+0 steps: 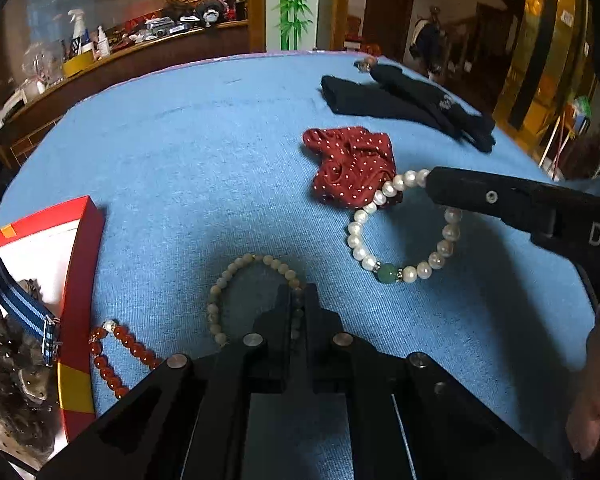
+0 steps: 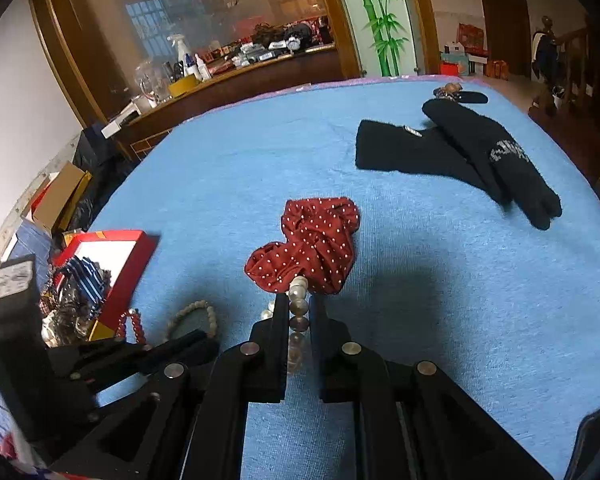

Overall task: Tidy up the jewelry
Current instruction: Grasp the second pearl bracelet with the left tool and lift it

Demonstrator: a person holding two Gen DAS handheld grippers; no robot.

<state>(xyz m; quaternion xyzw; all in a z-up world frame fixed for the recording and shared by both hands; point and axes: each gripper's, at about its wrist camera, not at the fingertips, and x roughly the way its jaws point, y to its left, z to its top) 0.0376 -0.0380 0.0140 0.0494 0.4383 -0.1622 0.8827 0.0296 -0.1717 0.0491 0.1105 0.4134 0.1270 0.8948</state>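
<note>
My right gripper is shut on a white pearl bracelet with a green bead; its pearls sit between the fingers. My left gripper is shut on a beige bead bracelet lying on the blue cloth. A red bead bracelet lies beside a red box that holds a blue striped strap and other jewelry. The right gripper shows in the left wrist view at the pearl bracelet's top edge.
A red polka-dot scrunchie lies just beyond the pearl bracelet. Black gloves lie at the far right of the blue tablecloth. A small hair clip sits at the far edge. Shelves with clutter stand behind.
</note>
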